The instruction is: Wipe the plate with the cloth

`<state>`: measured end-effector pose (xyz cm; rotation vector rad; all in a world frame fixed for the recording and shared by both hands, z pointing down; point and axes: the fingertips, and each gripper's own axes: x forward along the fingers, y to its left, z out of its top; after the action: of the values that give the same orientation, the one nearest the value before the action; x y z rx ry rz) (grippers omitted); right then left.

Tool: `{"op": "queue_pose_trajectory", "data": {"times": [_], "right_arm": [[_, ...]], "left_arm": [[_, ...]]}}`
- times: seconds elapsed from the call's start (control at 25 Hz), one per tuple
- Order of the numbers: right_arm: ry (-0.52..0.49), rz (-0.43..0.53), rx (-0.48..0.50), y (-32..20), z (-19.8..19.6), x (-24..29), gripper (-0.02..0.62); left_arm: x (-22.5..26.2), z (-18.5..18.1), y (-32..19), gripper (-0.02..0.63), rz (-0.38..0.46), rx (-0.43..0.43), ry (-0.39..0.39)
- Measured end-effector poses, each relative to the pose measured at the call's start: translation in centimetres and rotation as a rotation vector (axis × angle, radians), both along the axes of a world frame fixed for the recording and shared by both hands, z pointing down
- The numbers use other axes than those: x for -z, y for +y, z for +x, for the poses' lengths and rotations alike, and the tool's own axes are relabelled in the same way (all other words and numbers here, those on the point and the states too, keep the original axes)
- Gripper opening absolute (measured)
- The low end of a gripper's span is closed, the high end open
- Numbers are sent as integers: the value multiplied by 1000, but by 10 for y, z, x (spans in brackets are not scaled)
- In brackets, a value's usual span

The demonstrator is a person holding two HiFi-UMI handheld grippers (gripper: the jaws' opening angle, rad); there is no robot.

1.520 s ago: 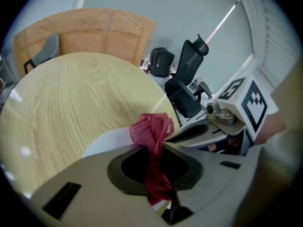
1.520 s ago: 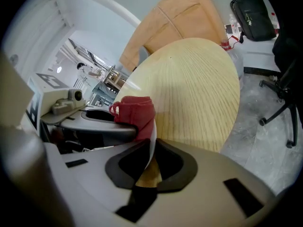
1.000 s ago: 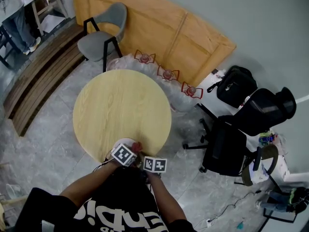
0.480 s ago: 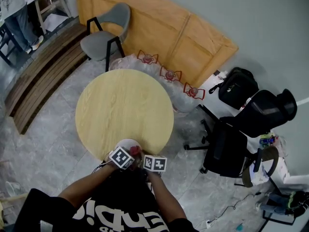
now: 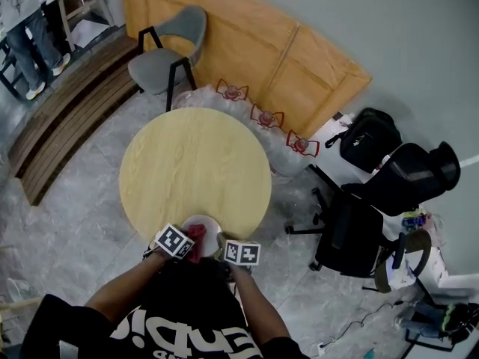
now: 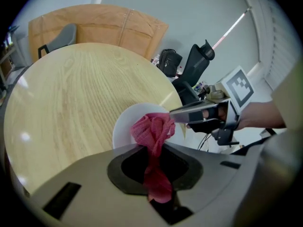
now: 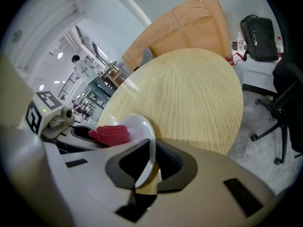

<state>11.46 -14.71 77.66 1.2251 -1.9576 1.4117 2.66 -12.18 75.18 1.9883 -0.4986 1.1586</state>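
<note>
Cloth (image 5: 195, 243), pink-red, pinched in the left gripper (image 6: 152, 167) at lower centre-left of the head view, bunched end on the white plate (image 5: 209, 224) at the round wooden table (image 5: 194, 163) edge, right gripper (image 7: 149, 162) clamped on the plate's rim

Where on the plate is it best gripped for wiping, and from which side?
Take the plate by its thin rim on the side nearest the person, at the edge of the table. A shallow plate offers nothing else to pinch, and that leaves its face free for the cloth. The right gripper is shut on that rim.
</note>
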Motion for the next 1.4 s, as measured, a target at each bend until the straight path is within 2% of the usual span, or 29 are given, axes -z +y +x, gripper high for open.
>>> {"op": "queue_pose_trajectory", "data": {"times": [0.32, 0.48, 0.72, 0.92, 1.12, 1.4], "right_arm": [[5, 0, 8, 1, -2, 1, 57], [6, 4, 14, 1, -2, 1, 57], [8, 6, 21, 1, -3, 0, 57], [3, 4, 12, 0, -3, 0, 57], [-1, 3, 4, 0, -3, 0, 57], [2, 1, 8, -2, -2, 1, 57]], "left_arm": [[1, -23, -7, 67, 26, -9, -30], [7, -28, -17, 67, 69, -28, -37], [9, -38, -36, 67, 97, -13, -58], [6, -36, -48, 67, 91, 19, -55], [7, -27, -64, 67, 115, 18, -55], [2, -13, -76, 67, 99, 29, -60]]}}
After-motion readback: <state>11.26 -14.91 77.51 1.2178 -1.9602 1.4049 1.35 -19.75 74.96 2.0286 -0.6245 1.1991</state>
